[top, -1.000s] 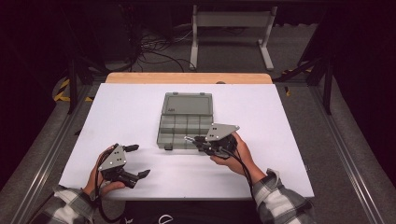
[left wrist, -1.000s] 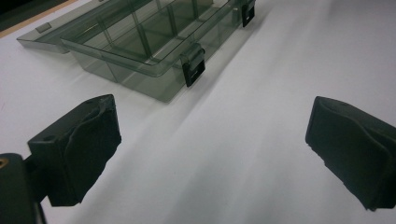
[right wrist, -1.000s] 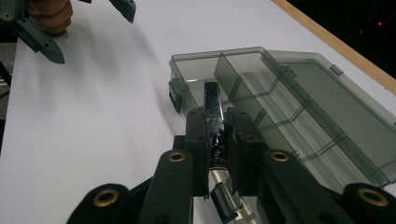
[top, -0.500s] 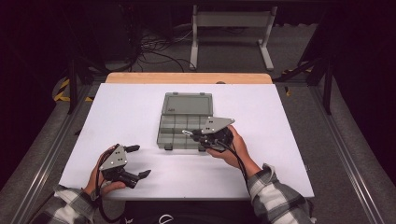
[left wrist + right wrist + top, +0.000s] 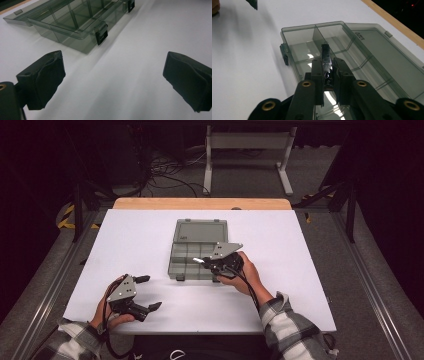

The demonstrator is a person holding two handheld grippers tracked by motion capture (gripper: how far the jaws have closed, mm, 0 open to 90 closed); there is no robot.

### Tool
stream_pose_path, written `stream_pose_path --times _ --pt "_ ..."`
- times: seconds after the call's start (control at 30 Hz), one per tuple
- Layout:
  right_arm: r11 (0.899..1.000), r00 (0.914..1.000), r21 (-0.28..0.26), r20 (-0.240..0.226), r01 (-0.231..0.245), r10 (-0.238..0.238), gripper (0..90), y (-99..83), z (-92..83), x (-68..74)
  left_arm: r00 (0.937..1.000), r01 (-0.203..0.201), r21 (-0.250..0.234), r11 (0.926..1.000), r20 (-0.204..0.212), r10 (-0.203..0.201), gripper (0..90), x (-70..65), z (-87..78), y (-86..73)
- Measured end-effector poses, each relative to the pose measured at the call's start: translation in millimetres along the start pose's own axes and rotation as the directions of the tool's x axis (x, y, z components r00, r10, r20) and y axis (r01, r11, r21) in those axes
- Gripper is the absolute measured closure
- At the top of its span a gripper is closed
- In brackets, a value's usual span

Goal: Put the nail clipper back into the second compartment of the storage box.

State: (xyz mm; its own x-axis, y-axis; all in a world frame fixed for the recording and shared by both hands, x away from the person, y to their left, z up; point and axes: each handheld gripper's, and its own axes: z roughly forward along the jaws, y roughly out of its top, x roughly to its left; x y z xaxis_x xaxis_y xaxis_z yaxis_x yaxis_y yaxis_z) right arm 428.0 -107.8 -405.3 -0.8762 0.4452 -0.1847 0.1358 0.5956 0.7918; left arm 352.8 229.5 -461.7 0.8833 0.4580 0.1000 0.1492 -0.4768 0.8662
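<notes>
The shiny metal piece [image 5: 326, 60] is clamped in the right gripper [image 5: 204, 262] above the organizer box [image 5: 187, 251]; left gripper [image 5: 148, 292] jaws stand wide.

On the white table [image 5: 300, 290], the one obstacle is the grey compartment box [image 5: 192, 265] at centre frame, its lid [image 5: 201, 231] lying open and flat behind it toward the top of the high view. Inside, thin dividers [image 5: 318, 37] split the tray into narrow cells, and 2 latches [image 5: 101, 32] jut from its front wall. The right gripper [image 5: 207, 261] hangs over the box's lower right part, jaws nipped on a small metal piece [image 5: 326, 60]. The left gripper [image 5: 147, 292] sits at lower left with jaws spread. Bare tabletop lies wide to the left, right and bottom of the box.
</notes>
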Motion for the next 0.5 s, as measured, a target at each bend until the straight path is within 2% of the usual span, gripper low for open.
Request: stream_pose_path --times 0.07,0.13,0.33,0.5 --pt "1.0 0.9996 -0.012 -0.025 -0.012 0.012 79.3 -2.3 1.4 -1.8 1.0 0.001 0.001 1.0 0.002 -0.001 4.5 0.4 0.2 -0.2" --pt "1.0 0.9995 -0.009 -0.031 -0.007 0.007 79.3 -3.5 2.0 -2.5 1.0 -0.005 0.001 1.0 -0.001 0.005 4.5 1.3 0.5 -0.5" --pt "1.0 0.9994 0.018 -0.036 0.003 -0.002 79.2 -7.6 6.4 -2.7 1.0 0.0 0.005 1.0 0.005 0.0 4.5 0.3 1.3 -0.5" --pt "0.999 0.9993 0.03 -0.036 -0.011 0.012 79.2 -11.1 7.2 -5.1 1.0 -0.005 0.007 1.0 0.003 0.005 4.6 0.8 1.0 -0.4"
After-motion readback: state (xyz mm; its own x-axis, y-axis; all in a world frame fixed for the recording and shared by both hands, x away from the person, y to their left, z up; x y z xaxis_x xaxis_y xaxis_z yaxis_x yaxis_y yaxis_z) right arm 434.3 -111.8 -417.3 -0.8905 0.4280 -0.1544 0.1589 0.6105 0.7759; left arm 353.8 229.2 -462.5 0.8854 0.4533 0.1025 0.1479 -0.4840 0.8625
